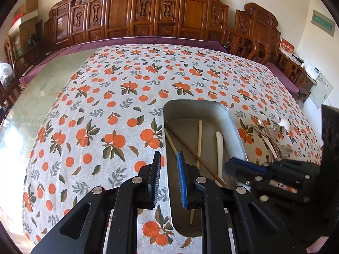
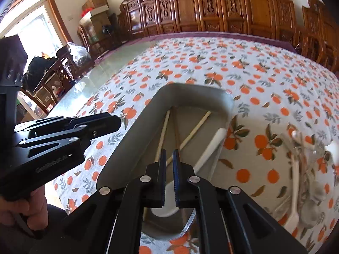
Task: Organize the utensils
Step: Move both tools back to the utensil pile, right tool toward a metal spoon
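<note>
A metal tray [image 1: 235, 127] lies on the orange-print tablecloth and holds pale chopsticks [image 1: 199, 139], a thin dark stick [image 1: 197, 158] and a white spoon [image 1: 219, 148]. My left gripper [image 1: 168, 158] hovers over the tray's left rim, open and empty. My right gripper [image 2: 168, 155] is above the tray [image 2: 135, 131], jaws a narrow gap apart with nothing between them; it also shows in the left wrist view [image 1: 245, 165]. The chopsticks [image 2: 163, 131] and white spoon [image 2: 211, 146] lie below it. A pile of loose spoons and chopsticks [image 1: 271, 137] lies right of the tray, blurred in the right wrist view [image 2: 303, 169].
Carved wooden chairs [image 1: 148, 12] line the table's far edge. Bare glass tabletop [image 1: 42, 89] lies left of the cloth. Cardboard boxes [image 2: 95, 6] and more chairs stand by the window at the left.
</note>
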`<state>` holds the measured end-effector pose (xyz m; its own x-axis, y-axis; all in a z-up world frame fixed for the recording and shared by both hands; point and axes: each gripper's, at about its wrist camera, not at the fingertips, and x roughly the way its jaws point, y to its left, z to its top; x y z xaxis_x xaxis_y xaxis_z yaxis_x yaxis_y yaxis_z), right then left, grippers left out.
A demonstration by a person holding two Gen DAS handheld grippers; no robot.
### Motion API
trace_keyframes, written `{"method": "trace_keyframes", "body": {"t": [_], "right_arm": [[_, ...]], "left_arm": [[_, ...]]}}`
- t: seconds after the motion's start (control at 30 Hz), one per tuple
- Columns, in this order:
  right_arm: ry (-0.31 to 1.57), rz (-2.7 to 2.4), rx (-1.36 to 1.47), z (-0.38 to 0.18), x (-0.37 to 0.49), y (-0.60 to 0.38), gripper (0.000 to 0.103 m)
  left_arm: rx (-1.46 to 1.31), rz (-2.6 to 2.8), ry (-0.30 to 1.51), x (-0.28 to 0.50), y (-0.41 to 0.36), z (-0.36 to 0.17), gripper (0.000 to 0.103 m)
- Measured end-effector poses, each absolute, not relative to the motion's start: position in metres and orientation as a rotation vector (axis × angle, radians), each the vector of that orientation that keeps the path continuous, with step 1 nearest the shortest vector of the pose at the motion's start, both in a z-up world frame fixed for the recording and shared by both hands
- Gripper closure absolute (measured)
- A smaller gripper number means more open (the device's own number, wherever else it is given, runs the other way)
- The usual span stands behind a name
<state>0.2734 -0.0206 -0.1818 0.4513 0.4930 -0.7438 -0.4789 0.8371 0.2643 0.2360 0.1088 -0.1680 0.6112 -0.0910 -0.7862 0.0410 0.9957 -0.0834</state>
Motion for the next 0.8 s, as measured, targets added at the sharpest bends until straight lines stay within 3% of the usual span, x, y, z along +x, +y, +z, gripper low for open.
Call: {"method": "trace_keyframes", "body": {"t": [0.17,0.6,0.8], "right_arm": [[0.848,0.597,0.012,-0.161,0.265,-0.057,0.094],[0.818,0.421,-0.045,-0.155,0.269,-0.193,0.095],[0.848,0.384,-0.062,-0.174,0.276,-0.219,0.074]], "left_arm": [[-0.054,-0.104,0.902,0.236,0.096,-0.166,0.089],[-0.018,-0.222,0.884,0.230,0.034,-0.164,0.070],[0.020,-0.274,0.886,0.223,-0.001,-0.168,0.068]]}}
